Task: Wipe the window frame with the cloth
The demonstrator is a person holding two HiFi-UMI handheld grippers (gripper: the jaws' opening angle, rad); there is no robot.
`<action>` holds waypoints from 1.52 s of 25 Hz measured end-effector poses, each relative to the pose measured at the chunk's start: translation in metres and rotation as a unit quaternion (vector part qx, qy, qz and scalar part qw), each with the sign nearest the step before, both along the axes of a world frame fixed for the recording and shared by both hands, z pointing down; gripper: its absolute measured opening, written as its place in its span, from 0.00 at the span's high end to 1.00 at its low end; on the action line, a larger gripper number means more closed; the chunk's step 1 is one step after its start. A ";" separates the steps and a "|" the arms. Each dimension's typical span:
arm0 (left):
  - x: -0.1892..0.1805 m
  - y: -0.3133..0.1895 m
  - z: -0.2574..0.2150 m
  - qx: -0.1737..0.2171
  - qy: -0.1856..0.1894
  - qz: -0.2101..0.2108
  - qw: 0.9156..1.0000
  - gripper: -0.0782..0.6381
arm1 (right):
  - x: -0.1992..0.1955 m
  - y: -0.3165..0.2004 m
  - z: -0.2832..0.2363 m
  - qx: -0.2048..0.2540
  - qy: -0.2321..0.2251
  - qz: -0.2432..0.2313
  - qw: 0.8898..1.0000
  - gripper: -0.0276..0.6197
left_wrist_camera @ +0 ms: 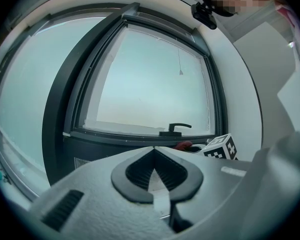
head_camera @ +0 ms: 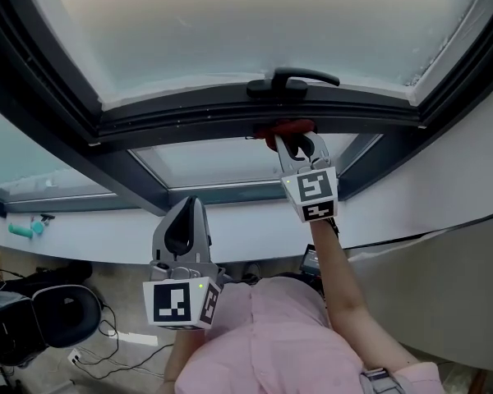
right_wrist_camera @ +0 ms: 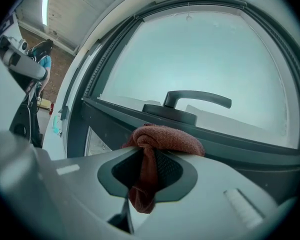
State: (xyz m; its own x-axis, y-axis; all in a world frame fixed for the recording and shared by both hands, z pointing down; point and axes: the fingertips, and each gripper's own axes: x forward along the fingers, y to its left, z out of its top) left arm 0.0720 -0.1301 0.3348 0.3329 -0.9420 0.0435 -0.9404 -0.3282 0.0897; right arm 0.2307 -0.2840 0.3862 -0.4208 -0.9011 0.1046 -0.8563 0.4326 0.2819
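The dark window frame spans the far side, with its handle on the bottom rail. The right gripper reaches up, its jaws clamped on the red cloth, which sits against the frame just below the handle. The left gripper hangs nearer and to the left, jaws together and empty.

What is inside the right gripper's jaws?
A red cloth, pinched in the right gripper, its bunched end bulging out at the window frame just below the handle. The frame right behind the cloth is covered.
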 end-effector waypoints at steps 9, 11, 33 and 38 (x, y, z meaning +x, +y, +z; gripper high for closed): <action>0.004 -0.005 0.001 -0.003 0.002 0.000 1.000 0.90 | 0.031 -0.001 0.002 0.000 0.018 0.028 0.999 0.85; 0.005 -0.006 0.002 -0.004 0.001 0.002 1.000 0.90 | 0.047 -0.002 0.002 -0.001 0.017 0.044 0.999 0.85; 0.022 -0.017 0.003 -0.006 -0.002 0.016 1.000 0.90 | 0.179 -0.006 0.003 -0.010 -0.004 0.177 0.984 0.85; 0.026 -0.019 0.002 -0.007 -0.004 0.022 1.000 0.90 | 0.213 -0.006 0.003 -0.016 -0.016 0.213 0.977 0.85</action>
